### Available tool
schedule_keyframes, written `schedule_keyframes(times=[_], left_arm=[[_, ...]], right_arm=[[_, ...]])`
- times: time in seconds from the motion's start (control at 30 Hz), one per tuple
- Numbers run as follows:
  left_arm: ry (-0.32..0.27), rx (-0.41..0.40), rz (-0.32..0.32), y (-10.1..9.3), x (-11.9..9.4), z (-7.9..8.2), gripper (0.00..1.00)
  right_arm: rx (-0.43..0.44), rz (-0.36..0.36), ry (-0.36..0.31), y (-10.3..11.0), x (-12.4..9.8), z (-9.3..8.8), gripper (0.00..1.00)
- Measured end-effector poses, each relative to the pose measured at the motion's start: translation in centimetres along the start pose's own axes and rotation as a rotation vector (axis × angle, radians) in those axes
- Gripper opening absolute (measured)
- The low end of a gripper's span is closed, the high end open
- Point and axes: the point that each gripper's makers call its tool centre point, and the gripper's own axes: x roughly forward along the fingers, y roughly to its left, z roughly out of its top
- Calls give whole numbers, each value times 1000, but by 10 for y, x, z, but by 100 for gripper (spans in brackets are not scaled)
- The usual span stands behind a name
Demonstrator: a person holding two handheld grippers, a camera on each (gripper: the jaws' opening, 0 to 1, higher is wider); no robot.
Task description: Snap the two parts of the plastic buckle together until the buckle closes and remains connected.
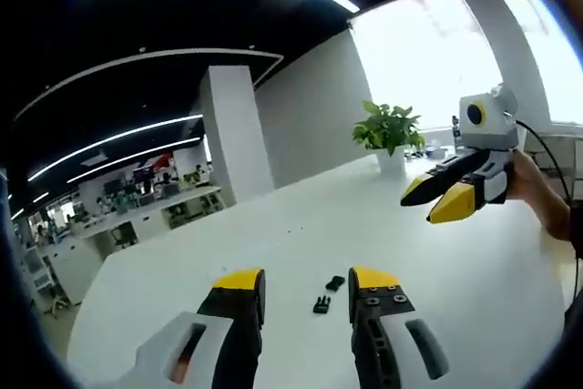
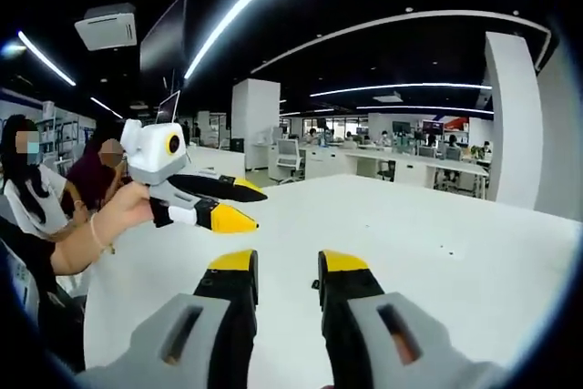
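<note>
Two small black buckle parts lie apart on the white table [image 1: 273, 225]: one piece [image 1: 335, 282] farther away, the other [image 1: 321, 304] nearer. Both sit just ahead of my left gripper [image 1: 306, 281], close to its right jaw, and are not held. That gripper is open with nothing between its yellow-tipped jaws. My right gripper [image 1: 430, 201] hangs in the air at the upper right, held by a hand [image 1: 530, 179], open and empty. In the right gripper view the right gripper [image 2: 288, 263] is open over the table, and the left gripper [image 2: 248, 208] hovers at the left, also open.
A potted plant [image 1: 389, 129] stands at the table's far end near a bright window. A white pillar [image 1: 232, 134] and office desks lie beyond the table. Two people [image 2: 55, 179] sit at the left beyond the table edge.
</note>
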Motion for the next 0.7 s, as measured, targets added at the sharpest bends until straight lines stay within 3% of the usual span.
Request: schedule_keyframes(times=[0.4,0.7], left_arm=[[-55,-36,-40,7,26,4,35],[-40,10,-51,6,42,2,35]], right_arm=[[-18,-47,-19,-34,12,7,26],[-7,-56,3,-48,30,1,25]])
